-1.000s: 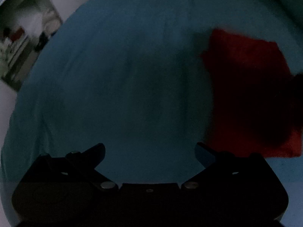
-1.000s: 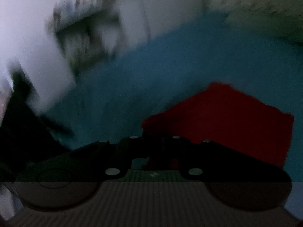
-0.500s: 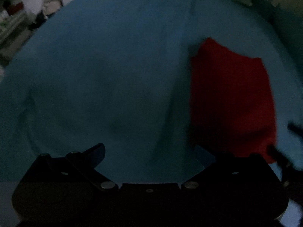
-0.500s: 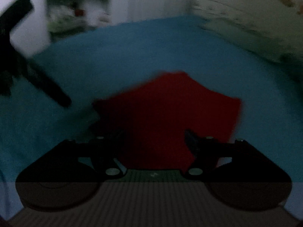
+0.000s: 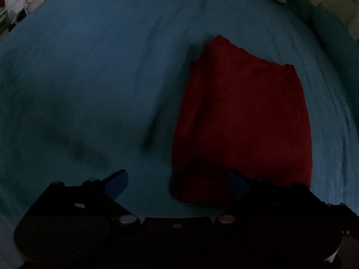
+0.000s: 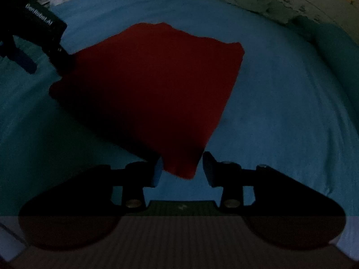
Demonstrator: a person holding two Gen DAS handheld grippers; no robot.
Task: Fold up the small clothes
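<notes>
The right gripper (image 6: pixel 181 171), jaws spread, is aimed at the nearest corner of the red folded cloth (image 6: pixel 157 89); the spread left gripper (image 6: pixel 29 44) is seemingly held at its far-left edge.

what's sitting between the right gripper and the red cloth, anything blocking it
Nothing visible. The right gripper is open, and the near corner of the red cloth lies right between its fingers on the blue sheet. The left gripper, also open, is over the cloth's other side.
</notes>
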